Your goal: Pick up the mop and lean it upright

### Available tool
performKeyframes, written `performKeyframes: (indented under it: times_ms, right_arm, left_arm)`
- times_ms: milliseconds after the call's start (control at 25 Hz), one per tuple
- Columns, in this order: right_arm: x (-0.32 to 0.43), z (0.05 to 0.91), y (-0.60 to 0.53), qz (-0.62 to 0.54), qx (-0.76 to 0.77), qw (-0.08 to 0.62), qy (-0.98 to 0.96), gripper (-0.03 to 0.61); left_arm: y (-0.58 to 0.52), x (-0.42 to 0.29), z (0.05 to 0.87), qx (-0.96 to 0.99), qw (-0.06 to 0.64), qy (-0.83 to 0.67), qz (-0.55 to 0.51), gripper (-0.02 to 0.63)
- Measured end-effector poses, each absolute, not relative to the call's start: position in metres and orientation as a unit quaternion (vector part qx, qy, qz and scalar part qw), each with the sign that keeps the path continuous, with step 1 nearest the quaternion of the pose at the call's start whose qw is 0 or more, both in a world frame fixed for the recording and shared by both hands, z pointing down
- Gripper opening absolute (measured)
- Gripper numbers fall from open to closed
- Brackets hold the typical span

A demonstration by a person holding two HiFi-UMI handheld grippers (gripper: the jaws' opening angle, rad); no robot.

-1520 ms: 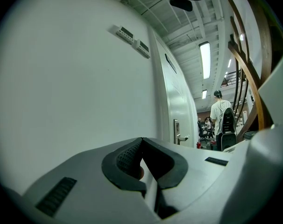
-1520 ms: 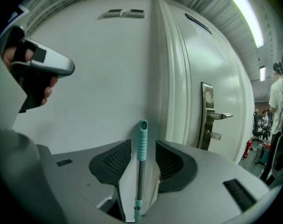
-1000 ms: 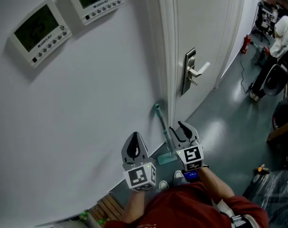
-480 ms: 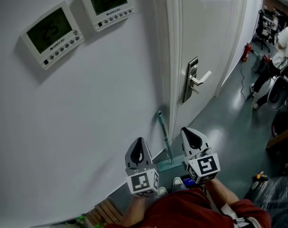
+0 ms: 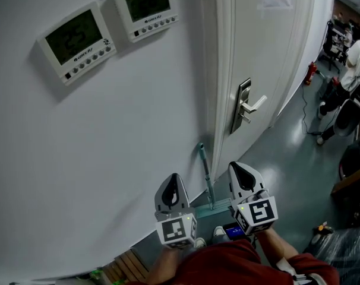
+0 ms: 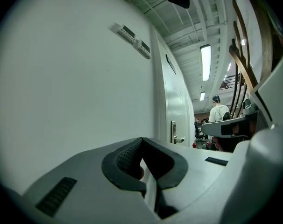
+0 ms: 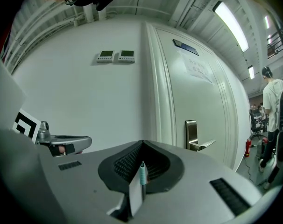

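Observation:
The mop stands upright with its teal handle (image 5: 205, 174) leaning on the white wall beside the door frame and its teal head (image 5: 212, 207) on the floor. My left gripper (image 5: 173, 186) hangs just left of the handle and my right gripper (image 5: 241, 174) just right of it, both apart from it. Each has its jaws shut with nothing in them. In the right gripper view the handle's tip (image 7: 142, 171) shows beyond the closed right gripper (image 7: 141, 146). The left gripper view shows the left gripper (image 6: 141, 143) closed, facing the wall.
Two wall control panels (image 5: 79, 40) (image 5: 147, 8) hang above. A white door (image 5: 269, 70) with a metal lever handle (image 5: 246, 108) is right of the mop. Far right, a person (image 5: 355, 52) stands near chairs. Wooden slats (image 5: 129, 260) lie at my lower left.
My right gripper stood open beside the mop handle a second ago; it is shut now and has risen away to the right. The mop stays leaning. The left gripper has hardly moved.

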State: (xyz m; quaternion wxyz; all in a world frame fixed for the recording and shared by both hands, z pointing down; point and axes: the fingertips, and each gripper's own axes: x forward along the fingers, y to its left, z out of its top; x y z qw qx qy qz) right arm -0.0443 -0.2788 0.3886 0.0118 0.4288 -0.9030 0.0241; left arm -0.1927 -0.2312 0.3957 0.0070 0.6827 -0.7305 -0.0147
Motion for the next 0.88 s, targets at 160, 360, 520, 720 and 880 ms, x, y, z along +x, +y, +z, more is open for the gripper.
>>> performKeyframes:
  times_ms: [160,360,520,720,880]
  right_arm:
    - [-0.044,0.387,-0.281,0.021,0.432,0.015,-0.901,0.018]
    - [-0.042,0.384,-0.286,0.016,0.438,0.010,-0.899,0.018]
    - [-0.041,0.390,-0.289,0.022,0.443,0.006,-0.896,0.018]
    - [-0.046,0.396,-0.289,0.018,0.443,0.011,-0.896,0.018]
    - [-0.047,0.404,-0.297,0.013,0.440,0.007,-0.898,0.018]
  left_arm:
    - [-0.230,-0.192,0.397,0.685,0.010,-0.728,-0.011,0.012]
    - [-0.229,-0.188,0.398,0.687,0.013,-0.726,-0.017,0.012]
    - [-0.229,-0.187,0.396,0.688,0.012,-0.725,-0.022,0.012]
    - [-0.231,-0.187,0.401,0.687,0.015,-0.726,-0.029,0.012]
    - [-0.242,-0.179,0.410,0.689,0.012,-0.724,-0.031,0.012]
